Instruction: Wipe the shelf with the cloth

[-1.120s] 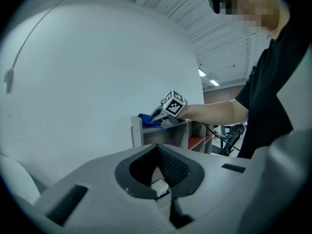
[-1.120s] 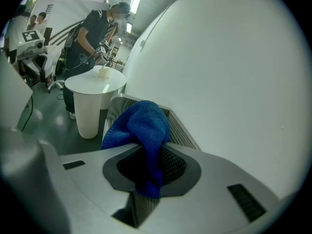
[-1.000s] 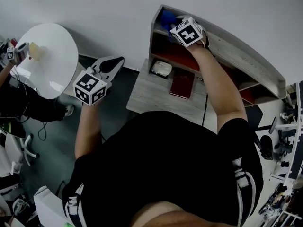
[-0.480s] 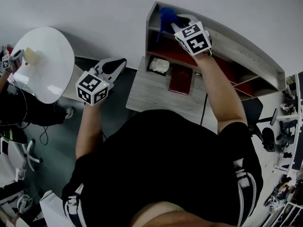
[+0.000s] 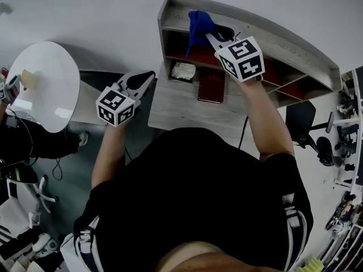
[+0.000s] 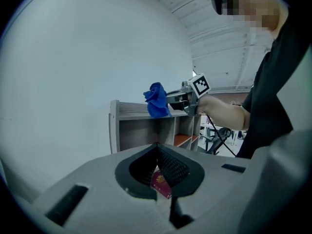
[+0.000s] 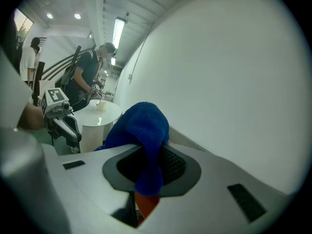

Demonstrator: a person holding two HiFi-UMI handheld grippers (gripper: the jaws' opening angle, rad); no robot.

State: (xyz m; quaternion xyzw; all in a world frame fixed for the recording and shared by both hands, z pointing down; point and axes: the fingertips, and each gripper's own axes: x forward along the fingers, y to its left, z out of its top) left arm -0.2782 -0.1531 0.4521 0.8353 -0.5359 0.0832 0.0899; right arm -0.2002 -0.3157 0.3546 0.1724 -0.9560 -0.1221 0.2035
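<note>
The blue cloth (image 5: 197, 22) hangs bunched from my right gripper (image 5: 211, 35), which is shut on it, at the left end of the grey shelf's top board (image 5: 272, 38). In the right gripper view the cloth (image 7: 141, 130) fills the space between the jaws (image 7: 148, 172). The left gripper view shows the cloth (image 6: 157, 100) held level with the shelf top (image 6: 129, 108). My left gripper (image 5: 142, 79) hovers off the desk's left edge, shut with nothing in it.
A dark red booklet (image 5: 211, 86) and a white object (image 5: 183, 71) lie on the grey desk (image 5: 176, 112) below the shelf. A round white table (image 5: 45, 78) stands at the left. A black chair (image 5: 306, 123) is at the right. People stand beyond the table (image 7: 100, 113).
My right gripper has drawn back and up with the cloth, which now hangs over the shelf's top left end. The left gripper has hardly moved.
</note>
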